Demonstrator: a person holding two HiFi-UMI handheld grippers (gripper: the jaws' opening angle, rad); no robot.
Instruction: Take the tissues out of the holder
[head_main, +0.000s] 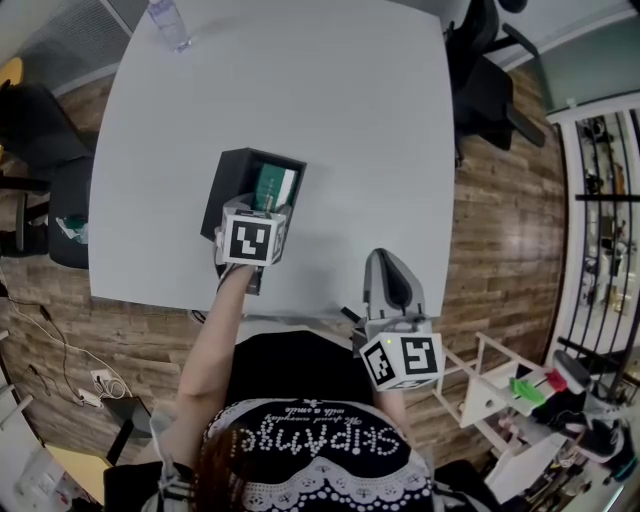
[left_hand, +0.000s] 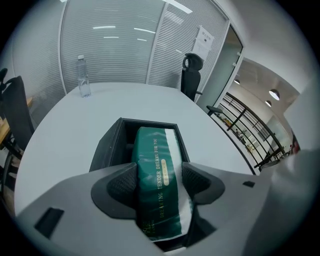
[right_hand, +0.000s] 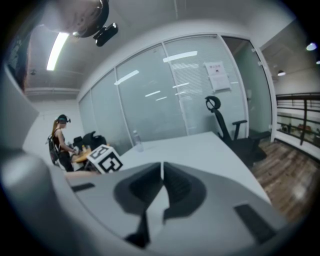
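Take the holder (head_main: 228, 180) as your mark: the black open-topped box near the front edge of the table (head_main: 380, 100). Far beyond it, toward the back left corner, stands a water bottle (head_main: 170, 22), well out of the way.

Inside the holder the tissue pack (left_hand: 157, 170) stands on end, green with a white side. Its upper part rises out of the holder's mouth toward you. Your left gripper (left_hand: 159, 184) sits right over the holder's near rim. Its two pads pinch the pack from either side, one at the edge of the green face and one on the white side.

The pack's long axis runs along the line your gripper points, down into the box. So the way out, as I judge it, is back along that same line. A sideways pull would likely drag the pack against the holder's walls and may shift the box.

Your right gripper (right_hand: 162, 182) hangs well to the right of the holder, by the table's front edge, jaws pressed together on nothing. The left is by far the nearer hand.
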